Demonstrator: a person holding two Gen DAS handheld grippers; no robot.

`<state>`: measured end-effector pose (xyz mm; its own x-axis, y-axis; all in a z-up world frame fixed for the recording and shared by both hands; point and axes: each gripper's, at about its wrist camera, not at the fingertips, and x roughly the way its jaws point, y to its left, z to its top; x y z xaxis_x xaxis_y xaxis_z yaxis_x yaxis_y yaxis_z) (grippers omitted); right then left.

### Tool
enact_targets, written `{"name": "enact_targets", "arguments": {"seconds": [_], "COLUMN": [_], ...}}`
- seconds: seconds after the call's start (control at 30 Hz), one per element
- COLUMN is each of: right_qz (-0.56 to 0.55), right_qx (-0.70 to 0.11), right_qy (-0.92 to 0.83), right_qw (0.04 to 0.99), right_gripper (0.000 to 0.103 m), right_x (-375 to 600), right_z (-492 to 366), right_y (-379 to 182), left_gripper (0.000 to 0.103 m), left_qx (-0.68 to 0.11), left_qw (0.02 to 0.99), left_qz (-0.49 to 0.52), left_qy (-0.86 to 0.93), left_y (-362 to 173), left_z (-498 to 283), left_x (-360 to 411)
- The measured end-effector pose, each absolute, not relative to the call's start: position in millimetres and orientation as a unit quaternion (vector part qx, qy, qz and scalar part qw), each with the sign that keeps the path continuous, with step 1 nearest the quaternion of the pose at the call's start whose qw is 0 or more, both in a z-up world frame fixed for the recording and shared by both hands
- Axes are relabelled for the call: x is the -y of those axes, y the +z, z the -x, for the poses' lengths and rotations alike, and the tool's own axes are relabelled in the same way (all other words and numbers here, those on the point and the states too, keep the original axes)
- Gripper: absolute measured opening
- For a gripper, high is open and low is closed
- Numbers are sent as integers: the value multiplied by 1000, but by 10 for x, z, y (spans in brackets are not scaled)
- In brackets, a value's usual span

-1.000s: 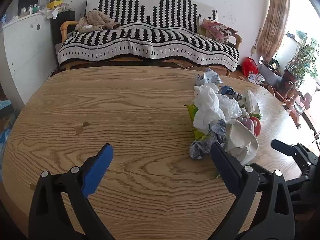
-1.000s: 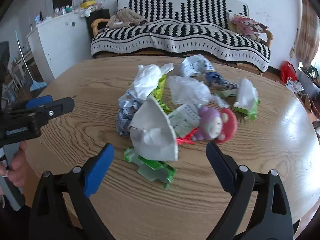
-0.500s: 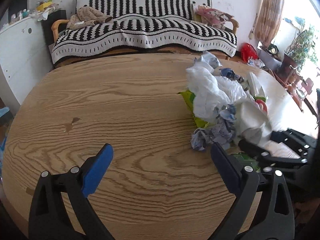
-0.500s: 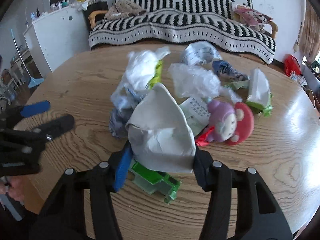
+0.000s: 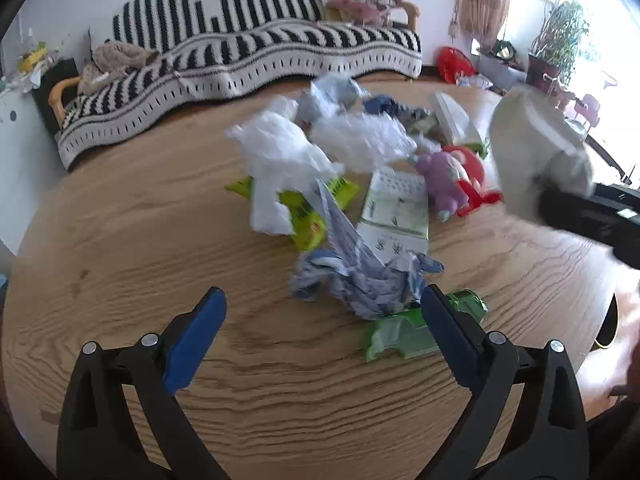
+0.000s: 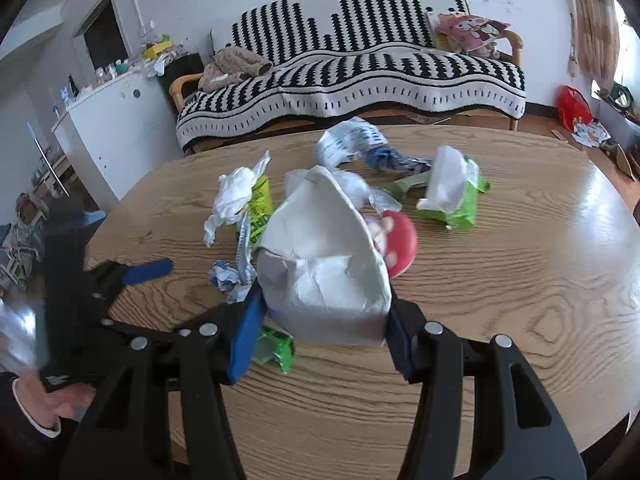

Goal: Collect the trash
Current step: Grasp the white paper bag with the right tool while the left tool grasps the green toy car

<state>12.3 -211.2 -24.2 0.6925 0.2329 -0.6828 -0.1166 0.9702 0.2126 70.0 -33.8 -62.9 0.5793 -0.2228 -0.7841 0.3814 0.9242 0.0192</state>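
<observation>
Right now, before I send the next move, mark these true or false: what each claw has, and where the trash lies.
1. The right claw is shut on the white paper bag. True.
2. The left claw holds the crumpled blue-white wrapper. False: it is open, with the wrapper lying on the table ahead of it.
3. The tissue pack lies on the table. True.
4. The red and purple toy sits on the sofa. False: it lies on the table among the trash.
</observation>
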Motion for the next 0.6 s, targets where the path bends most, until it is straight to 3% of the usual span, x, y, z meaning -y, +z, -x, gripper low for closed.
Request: {"name": "enact_targets", "arguments": {"seconds": [0.6], "right_qz": [-80], "right_qx": [-378], "right_qy": [89], "right_qw": [918], "right_gripper": [54], "right_x": [2427], "right_z": [206], "right_y": [-122], "left_gripper": [95], "left_qx": [-463], "left_qw": [860], "left_qz": [-113], "left_qy": [-181], "left_y": [-854], "left_z": [-433], "left_x": [946]}}
